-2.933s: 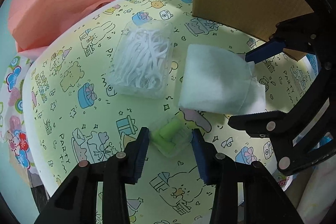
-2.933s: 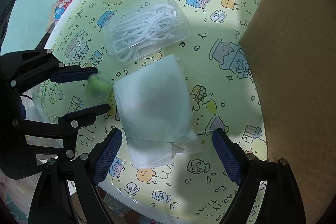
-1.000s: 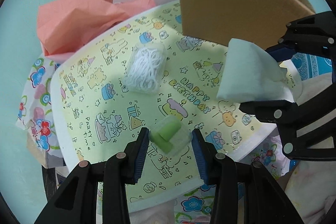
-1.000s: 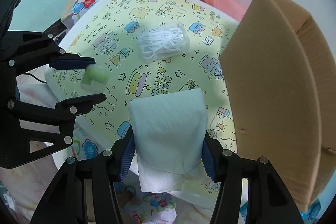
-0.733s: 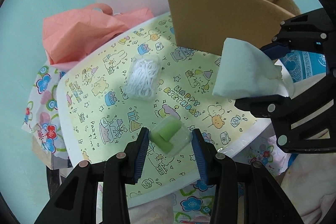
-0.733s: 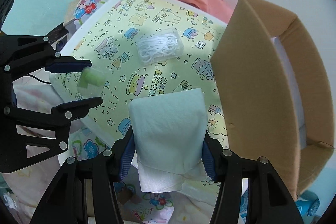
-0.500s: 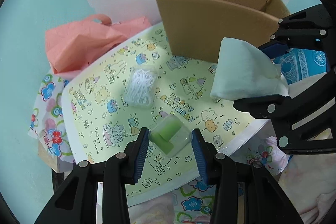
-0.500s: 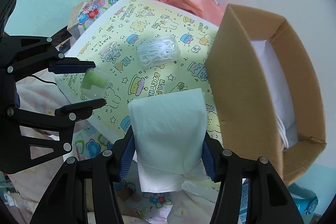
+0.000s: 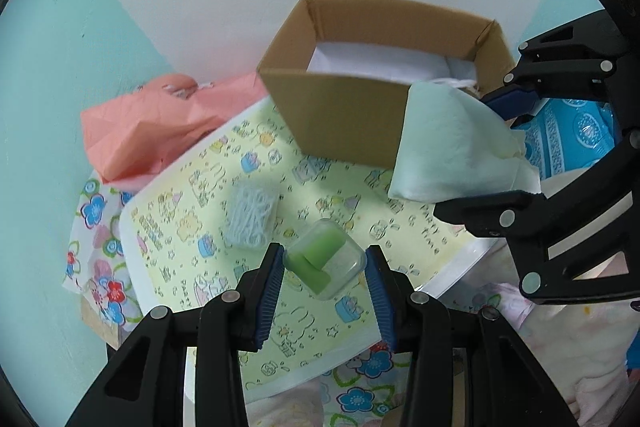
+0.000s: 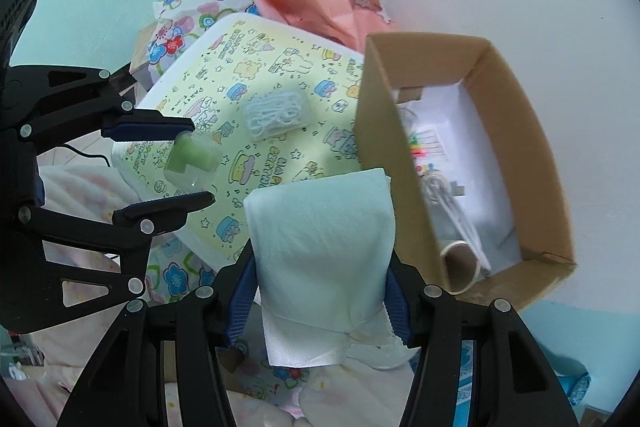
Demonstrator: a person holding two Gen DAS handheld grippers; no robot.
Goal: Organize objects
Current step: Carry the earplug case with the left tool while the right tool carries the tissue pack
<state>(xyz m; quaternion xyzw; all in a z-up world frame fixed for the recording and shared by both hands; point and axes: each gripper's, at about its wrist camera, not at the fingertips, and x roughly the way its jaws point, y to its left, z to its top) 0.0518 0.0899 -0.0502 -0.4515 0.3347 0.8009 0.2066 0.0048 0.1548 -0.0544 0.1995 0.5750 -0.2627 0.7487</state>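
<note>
My left gripper (image 9: 325, 269) is shut on a small clear plastic case (image 9: 325, 259) with green pieces inside, held in the air above the yellow patterned table (image 9: 192, 211). That case (image 10: 192, 157) and left gripper (image 10: 180, 165) also show in the right wrist view. My right gripper (image 10: 320, 287) is shut on a folded pale-green tissue pack (image 10: 320, 239), lifted beside the open cardboard box (image 10: 380, 147). In the left wrist view the pack (image 9: 448, 147) hangs in front of the box (image 9: 344, 115). A clear case of white strips (image 9: 250, 217) lies on the table.
A crumpled pink paper bag (image 9: 160, 123) sits at the table's far left corner against the teal wall. The box holds white paper, a tape roll (image 10: 460, 267) and small items. Floral cloth (image 9: 96, 227) hangs below the table edge. Pale bedding (image 10: 80, 195) lies beneath.
Both grippers have risen with their loads, so the table looks smaller and farther. The box's open inside has come into view. Neither grip has changed.
</note>
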